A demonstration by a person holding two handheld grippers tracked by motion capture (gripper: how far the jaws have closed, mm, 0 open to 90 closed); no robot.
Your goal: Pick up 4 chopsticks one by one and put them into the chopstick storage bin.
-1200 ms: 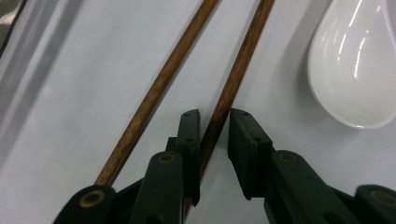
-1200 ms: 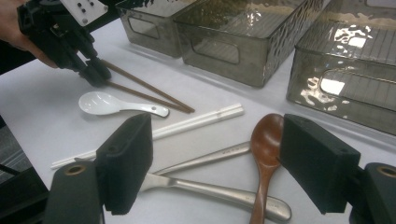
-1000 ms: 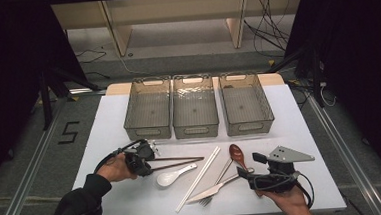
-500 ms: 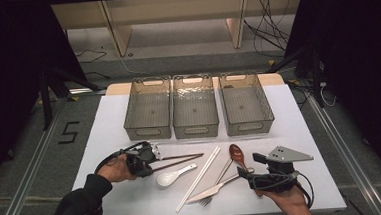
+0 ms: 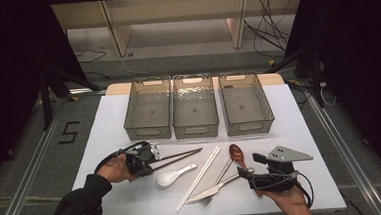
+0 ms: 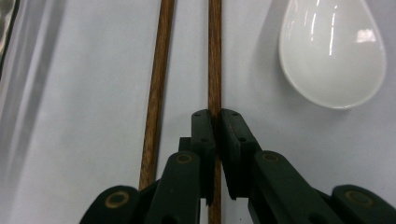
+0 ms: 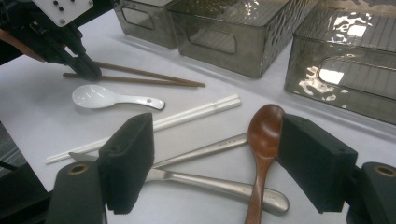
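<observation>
Brown wooden chopstick [image 6: 215, 56] sits clamped in the left gripper [image 6: 215, 122], whose jaws have just been closing; its loose twin [image 6: 156, 88] risks being left behind.

The left gripper [image 6: 215, 140] hides the near end of one brown chopstick [image 6: 215, 56]; the white spoon [image 6: 332, 51] is cut off.
</observation>
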